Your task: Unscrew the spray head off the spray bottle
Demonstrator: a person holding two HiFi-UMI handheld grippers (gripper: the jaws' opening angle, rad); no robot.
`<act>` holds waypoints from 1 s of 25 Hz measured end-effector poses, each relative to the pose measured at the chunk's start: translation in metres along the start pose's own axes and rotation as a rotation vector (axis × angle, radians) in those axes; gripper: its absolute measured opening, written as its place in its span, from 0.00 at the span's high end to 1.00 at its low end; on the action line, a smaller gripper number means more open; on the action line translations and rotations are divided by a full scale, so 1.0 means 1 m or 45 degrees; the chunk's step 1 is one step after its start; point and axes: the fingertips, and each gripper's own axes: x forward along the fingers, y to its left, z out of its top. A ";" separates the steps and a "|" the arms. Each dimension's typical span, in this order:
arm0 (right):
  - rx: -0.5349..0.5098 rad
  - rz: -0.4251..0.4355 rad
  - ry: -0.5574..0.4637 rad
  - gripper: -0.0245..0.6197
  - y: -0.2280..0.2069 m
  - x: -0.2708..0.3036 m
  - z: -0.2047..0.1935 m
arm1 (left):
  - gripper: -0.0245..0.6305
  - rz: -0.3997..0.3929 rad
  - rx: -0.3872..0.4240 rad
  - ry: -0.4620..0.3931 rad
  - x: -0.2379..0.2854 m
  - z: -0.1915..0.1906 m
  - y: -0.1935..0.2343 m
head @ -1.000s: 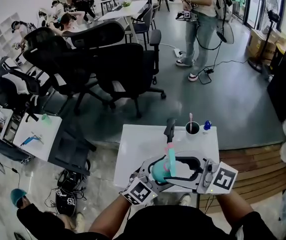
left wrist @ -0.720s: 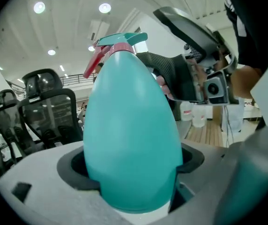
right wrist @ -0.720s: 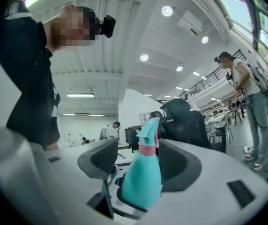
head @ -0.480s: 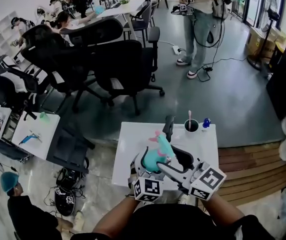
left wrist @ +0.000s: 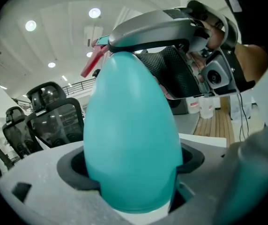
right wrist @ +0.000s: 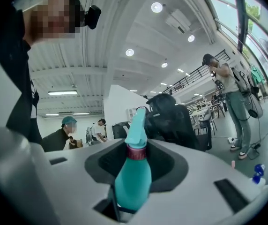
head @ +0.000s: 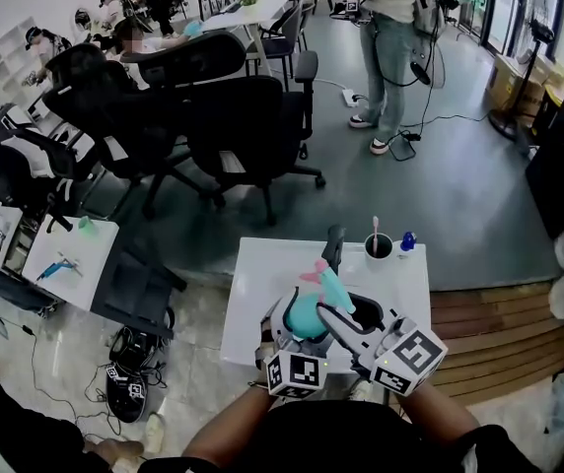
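Teal spray bottle (head: 305, 319) body pinched by left fingers (head: 275, 315), right fingers (head: 351, 331) just closed onto spray head (head: 323, 282)

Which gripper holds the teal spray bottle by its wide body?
The left gripper: the spray bottle's broad body fills its jaws. The right gripper's jaws have just been closing around the narrow top, at the spray head.

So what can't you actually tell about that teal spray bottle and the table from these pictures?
Whether the spray head has loosened: right gripper view, its pink collar covers the thread; head view, too small.
Base of the spray bottle: left gripper view, sunk between the left tongs.
The small blue thing beside the cup: head view, too small to name.
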 end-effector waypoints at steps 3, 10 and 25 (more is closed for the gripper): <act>-0.036 0.052 -0.006 0.75 0.004 -0.002 0.007 | 0.26 -0.110 -0.025 -0.071 -0.004 0.009 -0.007; -0.135 0.377 -0.038 0.75 0.028 -0.019 0.026 | 0.26 -0.487 0.007 -0.262 -0.028 0.039 -0.031; -0.065 0.584 -0.127 0.65 0.028 -0.039 0.032 | 0.26 -0.646 -0.017 -0.227 -0.029 0.031 -0.052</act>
